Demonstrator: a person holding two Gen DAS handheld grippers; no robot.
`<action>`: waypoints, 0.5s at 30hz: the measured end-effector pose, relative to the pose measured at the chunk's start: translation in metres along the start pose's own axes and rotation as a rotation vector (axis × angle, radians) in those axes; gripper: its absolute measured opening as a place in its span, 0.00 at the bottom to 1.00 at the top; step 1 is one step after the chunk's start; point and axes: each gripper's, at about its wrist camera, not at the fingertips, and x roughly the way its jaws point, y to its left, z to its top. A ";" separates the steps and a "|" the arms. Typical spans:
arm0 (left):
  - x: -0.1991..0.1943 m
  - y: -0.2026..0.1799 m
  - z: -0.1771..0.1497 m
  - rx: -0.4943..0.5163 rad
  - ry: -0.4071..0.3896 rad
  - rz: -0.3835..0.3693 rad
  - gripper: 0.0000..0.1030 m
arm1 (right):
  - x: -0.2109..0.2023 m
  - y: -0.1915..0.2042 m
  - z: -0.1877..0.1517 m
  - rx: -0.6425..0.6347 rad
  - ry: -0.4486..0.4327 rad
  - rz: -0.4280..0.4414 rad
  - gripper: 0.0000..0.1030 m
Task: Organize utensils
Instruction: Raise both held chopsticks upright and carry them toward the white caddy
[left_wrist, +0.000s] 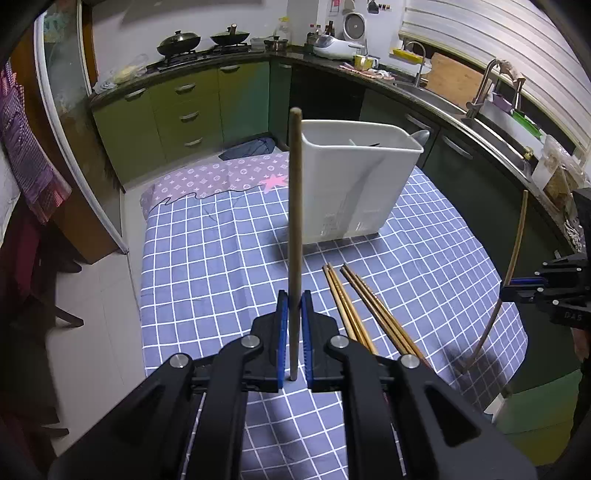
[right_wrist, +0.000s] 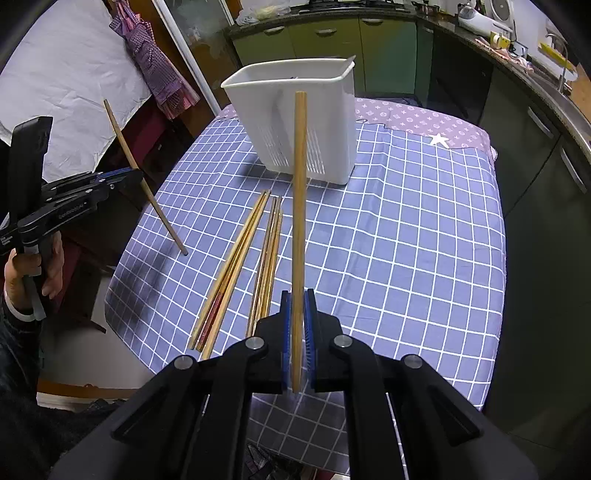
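My left gripper (left_wrist: 294, 299) is shut on a wooden chopstick (left_wrist: 295, 206) that points forward toward the white utensil holder (left_wrist: 354, 184). My right gripper (right_wrist: 298, 299) is shut on a lighter chopstick (right_wrist: 299, 192), also pointing at the holder (right_wrist: 295, 122). Several chopsticks (right_wrist: 243, 266) lie on the blue checked tablecloth between the grippers and the holder; they also show in the left wrist view (left_wrist: 362, 314). The left gripper (right_wrist: 122, 179) with its chopstick shows at the left of the right wrist view. The right gripper (left_wrist: 517, 290) shows at the right edge of the left wrist view.
The table (right_wrist: 406, 240) is small, with a purple patterned cloth (right_wrist: 413, 118) at its far end. Kitchen cabinets (left_wrist: 184, 110) and a counter with sink (left_wrist: 480, 114) curve around behind and to the right. A chair with a checked garment (right_wrist: 155, 66) stands left of the table.
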 end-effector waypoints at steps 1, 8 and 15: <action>0.000 -0.001 0.000 0.002 0.000 -0.002 0.07 | -0.001 0.001 -0.001 -0.001 -0.002 0.001 0.07; -0.002 -0.010 0.008 0.024 -0.011 -0.005 0.07 | -0.004 0.001 0.001 -0.006 -0.016 -0.001 0.07; -0.007 -0.016 0.021 0.039 -0.013 -0.028 0.07 | -0.002 -0.002 0.001 -0.001 -0.018 0.009 0.07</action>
